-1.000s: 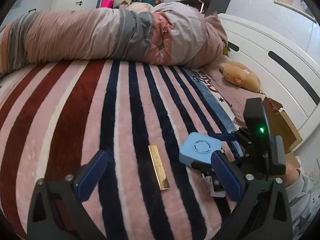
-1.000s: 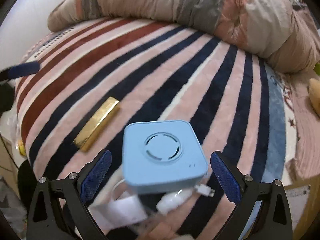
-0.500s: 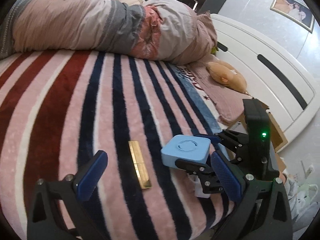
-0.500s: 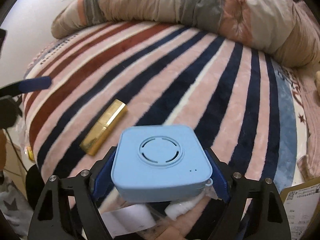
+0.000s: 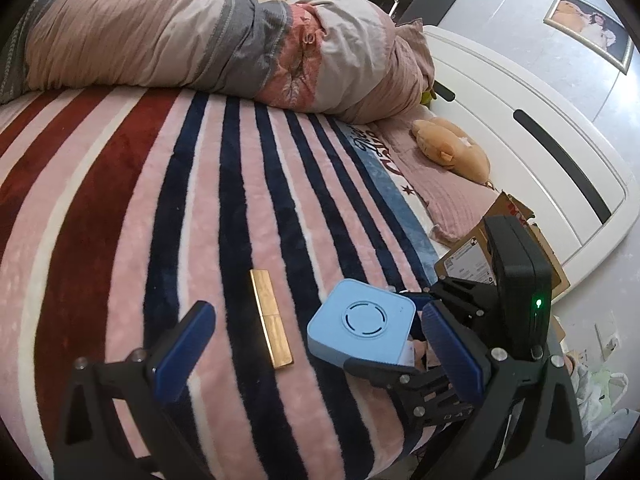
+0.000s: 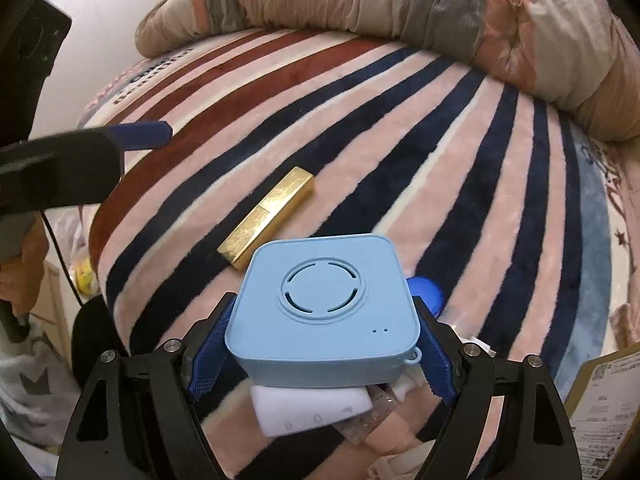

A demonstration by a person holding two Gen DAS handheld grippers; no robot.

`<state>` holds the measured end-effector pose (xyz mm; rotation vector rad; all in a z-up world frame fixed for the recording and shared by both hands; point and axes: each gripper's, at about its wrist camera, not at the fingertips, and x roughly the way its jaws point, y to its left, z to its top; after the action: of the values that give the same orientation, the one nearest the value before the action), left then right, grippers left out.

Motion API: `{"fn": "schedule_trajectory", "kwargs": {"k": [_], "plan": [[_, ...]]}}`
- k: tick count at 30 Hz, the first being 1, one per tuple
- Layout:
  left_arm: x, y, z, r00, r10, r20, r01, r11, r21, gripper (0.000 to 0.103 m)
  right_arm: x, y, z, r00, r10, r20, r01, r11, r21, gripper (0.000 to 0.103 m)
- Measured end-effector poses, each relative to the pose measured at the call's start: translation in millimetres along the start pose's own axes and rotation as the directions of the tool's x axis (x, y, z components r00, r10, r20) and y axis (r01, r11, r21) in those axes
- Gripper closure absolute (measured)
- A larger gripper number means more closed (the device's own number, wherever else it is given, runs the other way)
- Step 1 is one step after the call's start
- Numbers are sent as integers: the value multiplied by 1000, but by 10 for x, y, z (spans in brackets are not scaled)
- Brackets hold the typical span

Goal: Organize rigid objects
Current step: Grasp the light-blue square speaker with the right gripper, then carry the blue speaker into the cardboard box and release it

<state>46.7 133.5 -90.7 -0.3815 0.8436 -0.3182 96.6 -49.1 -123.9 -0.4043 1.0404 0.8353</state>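
Note:
A light blue square box (image 6: 326,304) with a round vent on top is clamped between the blue pads of my right gripper (image 6: 320,344), held just above the striped blanket. It also shows in the left wrist view (image 5: 360,326), with the right gripper (image 5: 404,332) around it. A gold bar-shaped case (image 5: 272,318) lies flat on the blanket just left of the box, and shows in the right wrist view (image 6: 266,218). My left gripper (image 5: 316,348) is open and empty, its fingers either side of the gold case and box.
A white pack (image 6: 308,410) and a cable lie under the box at the bed's edge. A rolled duvet (image 5: 200,48) runs along the far side. A plush toy (image 5: 448,148), a cardboard box (image 5: 516,240) and the white headboard (image 5: 540,152) are to the right.
My right gripper closed on the blue box and lifted it slightly off the white pack. My left gripper stayed open and shifted a little.

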Motion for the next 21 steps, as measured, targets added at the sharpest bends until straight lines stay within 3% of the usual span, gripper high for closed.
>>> {"fn": "schedule_trajectory", "kwargs": {"k": [14,21], "plan": [[12,89,-93,1000,-1,-29,0,1000,-23,1,202,47,107,1000,-18,-17,18,1000,-19,24],[14,11,-108,996,-76,-36,76,997,-23,1,-80,171,53,994,-48,93,53,997,-49,24]]}}
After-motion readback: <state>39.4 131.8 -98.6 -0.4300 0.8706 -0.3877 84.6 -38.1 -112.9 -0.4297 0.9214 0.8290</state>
